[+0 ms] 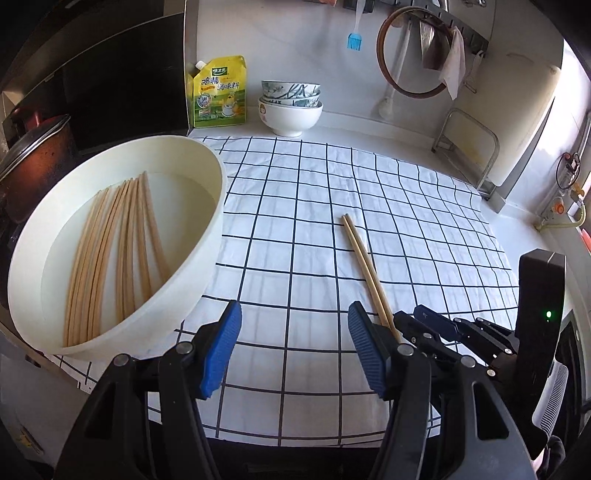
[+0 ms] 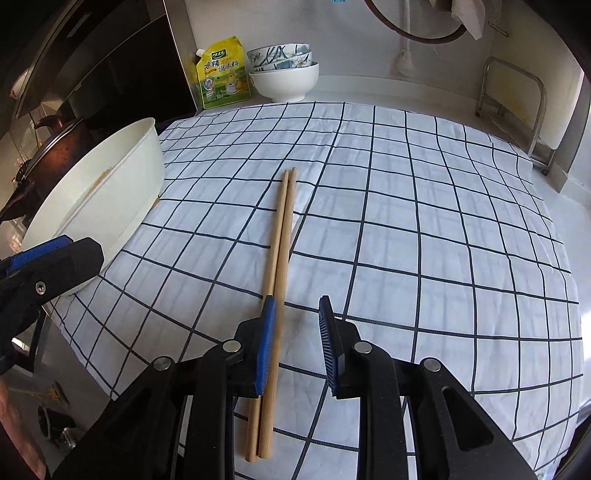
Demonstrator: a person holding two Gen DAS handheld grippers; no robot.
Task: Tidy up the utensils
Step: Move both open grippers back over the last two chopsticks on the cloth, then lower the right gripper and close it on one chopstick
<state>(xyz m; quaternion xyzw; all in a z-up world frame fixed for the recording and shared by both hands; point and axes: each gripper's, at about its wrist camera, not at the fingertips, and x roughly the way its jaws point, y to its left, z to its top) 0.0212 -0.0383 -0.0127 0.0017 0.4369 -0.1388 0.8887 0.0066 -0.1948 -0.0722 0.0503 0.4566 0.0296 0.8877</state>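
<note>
On the checked cloth point(image 2: 406, 206), both tools gape beside paired chopsticks point(image 2: 280, 236).

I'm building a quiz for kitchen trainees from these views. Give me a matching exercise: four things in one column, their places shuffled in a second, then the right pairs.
Things:
1. pair of wooden chopsticks
2. bundle of wooden chopsticks
3. blue silicone brush
4. yellow seasoning pouch

Places:
A. hanging on the back wall
B. standing beside the stacked ceramic bowls
C. lying on the white checked cloth
D. lying inside the round white basin

Pairs: 1-C, 2-D, 3-A, 4-B
</note>
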